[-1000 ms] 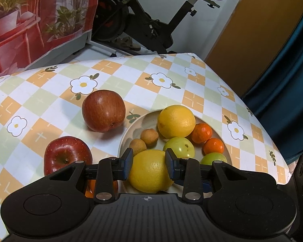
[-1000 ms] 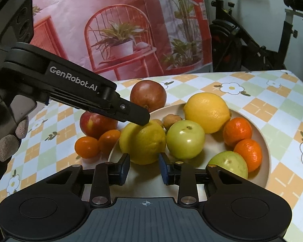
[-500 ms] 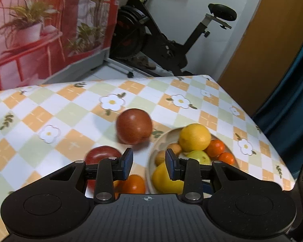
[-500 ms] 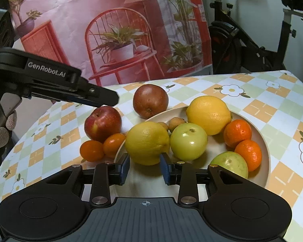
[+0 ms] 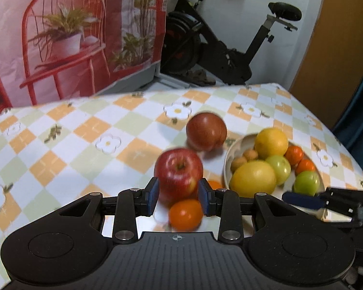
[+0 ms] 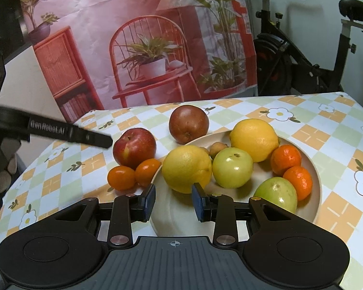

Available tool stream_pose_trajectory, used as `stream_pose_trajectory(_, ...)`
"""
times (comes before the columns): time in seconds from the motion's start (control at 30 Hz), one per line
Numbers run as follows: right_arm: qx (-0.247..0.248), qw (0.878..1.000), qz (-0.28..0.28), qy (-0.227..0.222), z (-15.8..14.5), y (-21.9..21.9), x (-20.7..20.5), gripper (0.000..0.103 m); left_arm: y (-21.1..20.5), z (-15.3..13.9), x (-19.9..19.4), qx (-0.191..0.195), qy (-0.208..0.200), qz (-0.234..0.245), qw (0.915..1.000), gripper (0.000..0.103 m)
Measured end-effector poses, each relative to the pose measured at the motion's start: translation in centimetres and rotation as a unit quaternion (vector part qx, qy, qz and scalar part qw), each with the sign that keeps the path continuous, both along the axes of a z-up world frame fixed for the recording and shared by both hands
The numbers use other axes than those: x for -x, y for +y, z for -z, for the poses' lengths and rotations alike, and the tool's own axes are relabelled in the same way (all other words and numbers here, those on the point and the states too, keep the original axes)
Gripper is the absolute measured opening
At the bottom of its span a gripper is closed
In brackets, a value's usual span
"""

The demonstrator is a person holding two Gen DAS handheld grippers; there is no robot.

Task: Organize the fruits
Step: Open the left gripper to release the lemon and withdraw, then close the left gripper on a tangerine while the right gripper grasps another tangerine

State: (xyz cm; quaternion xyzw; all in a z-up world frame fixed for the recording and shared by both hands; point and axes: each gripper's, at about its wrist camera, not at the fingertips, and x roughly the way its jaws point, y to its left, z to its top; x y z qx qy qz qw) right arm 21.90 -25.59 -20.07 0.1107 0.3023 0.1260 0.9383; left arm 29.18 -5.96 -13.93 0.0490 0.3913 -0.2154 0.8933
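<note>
A cream plate (image 6: 176, 217) holds two lemons (image 6: 186, 168), two green fruits (image 6: 232, 168), two tangerines (image 6: 285, 159) and small brown fruits (image 6: 217, 148). On the cloth to its left lie a red apple (image 6: 134, 147), a dark red apple (image 6: 188, 123) and two small oranges (image 6: 121, 177). My left gripper (image 5: 179, 191) hovers just short of the red apple (image 5: 179, 171), jaws a narrow gap apart and empty. From the right wrist view its fingers (image 6: 94, 139) are clear of the apple. My right gripper (image 6: 173, 198) is shut and empty over the plate's near rim, before the front lemon.
The table carries a checked flower-print cloth (image 5: 84, 133); its left half lies bare. Behind it hang a printed backdrop (image 6: 145, 48) and stands an exercise bike (image 5: 229, 48). A gloved hand (image 6: 0, 169) holds the left gripper at the table's left edge.
My left gripper has drawn back leftward from over the front lemon on the plate to in front of the red apple. The right gripper has stayed where it was.
</note>
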Motion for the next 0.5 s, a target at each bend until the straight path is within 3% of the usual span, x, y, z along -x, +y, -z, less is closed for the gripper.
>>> stream_pose_trajectory(0.2, 0.003, 1.0, 0.001, 0.001, 0.0, -0.1, 0.1, 0.032, 0.2, 1.5, 0.0, -0.002, 0.019, -0.004, 0.9998, 0.039)
stream_pose_trajectory(0.33, 0.003, 1.0, 0.001, -0.001, 0.0, -0.2, 0.1, 0.032, 0.1, 2.1, 0.0, 0.0, 0.028, -0.003, 0.9996, 0.05)
stream_pose_trajectory(0.5, 0.001, 1.0, 0.002, 0.001, 0.2, -0.2, 0.3, 0.032, -0.4, 2.9, -0.2, -0.004, 0.035, -0.001, 0.9994, 0.05)
